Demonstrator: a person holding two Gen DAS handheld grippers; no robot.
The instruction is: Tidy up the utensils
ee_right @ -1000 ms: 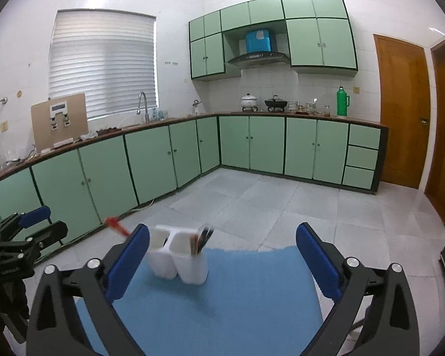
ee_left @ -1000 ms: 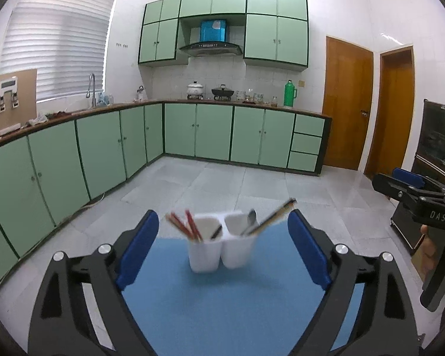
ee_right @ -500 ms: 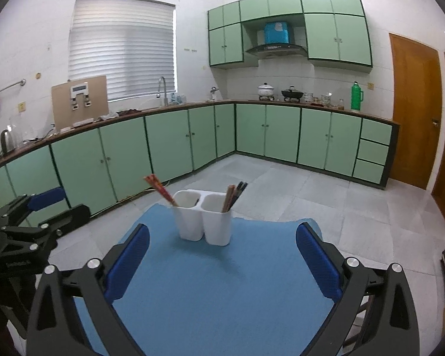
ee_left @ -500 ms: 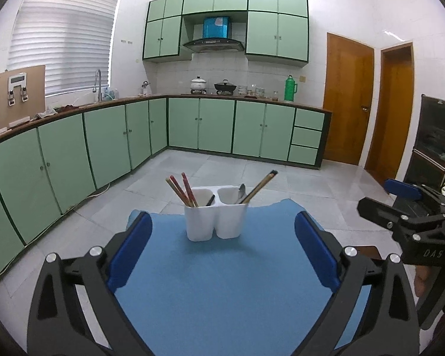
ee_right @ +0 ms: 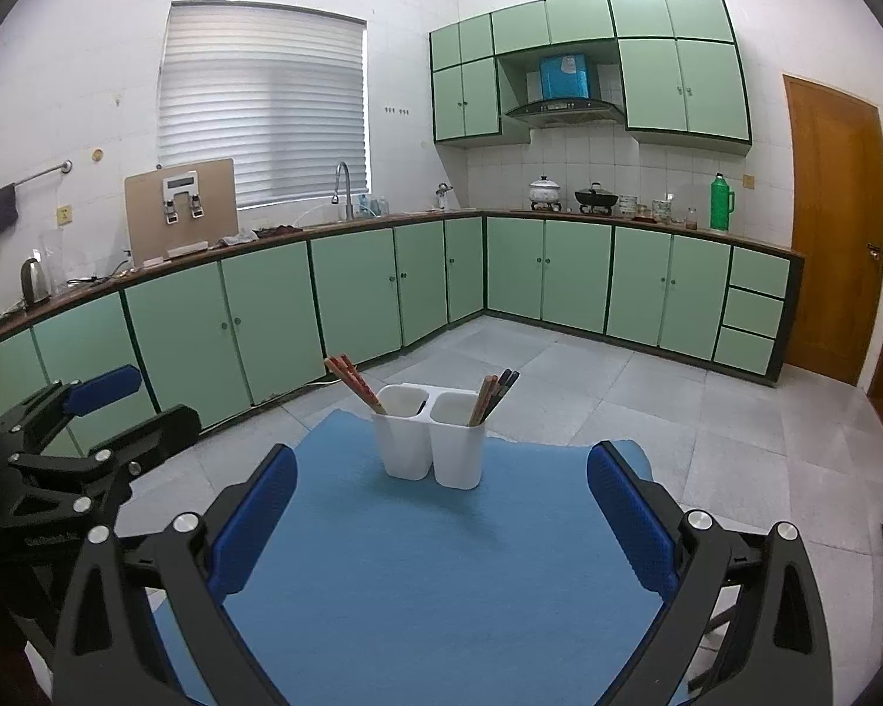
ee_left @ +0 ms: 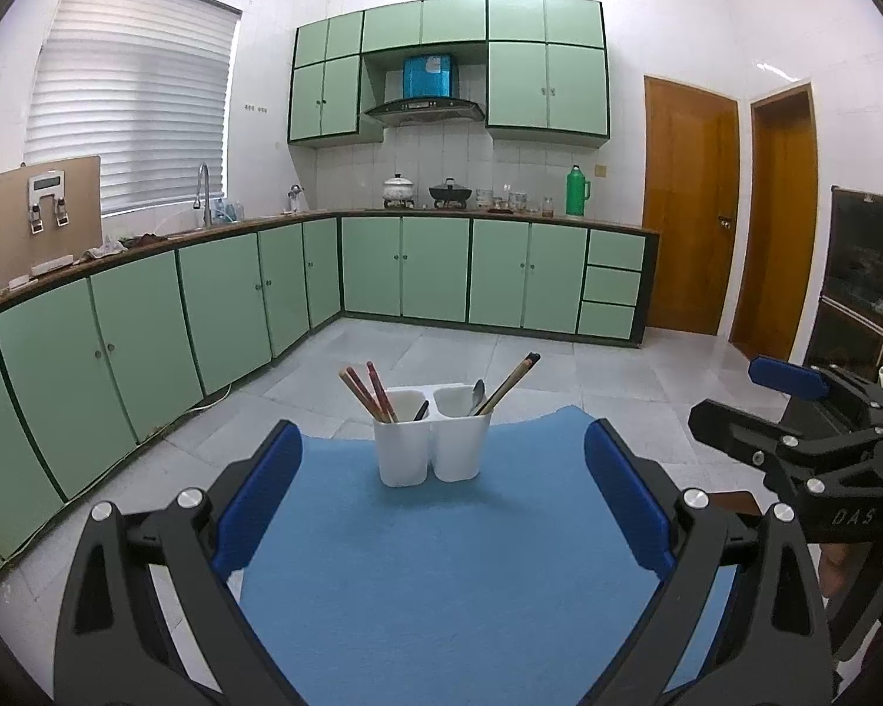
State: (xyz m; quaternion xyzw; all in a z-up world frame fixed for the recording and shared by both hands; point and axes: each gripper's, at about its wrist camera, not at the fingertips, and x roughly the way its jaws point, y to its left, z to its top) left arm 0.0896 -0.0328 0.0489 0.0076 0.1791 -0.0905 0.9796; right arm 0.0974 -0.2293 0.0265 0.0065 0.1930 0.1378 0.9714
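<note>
While both grippers gape, one two-cup holder (ee_left: 431, 441) carries three red chopsticks (ee_left: 368, 391).

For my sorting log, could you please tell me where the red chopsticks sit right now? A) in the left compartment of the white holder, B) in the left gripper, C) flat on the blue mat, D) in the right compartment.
A: in the left wrist view the red chopsticks stand leaning in the left compartment of the white holder on the blue mat, while the left gripper is open and holds nothing.
</note>
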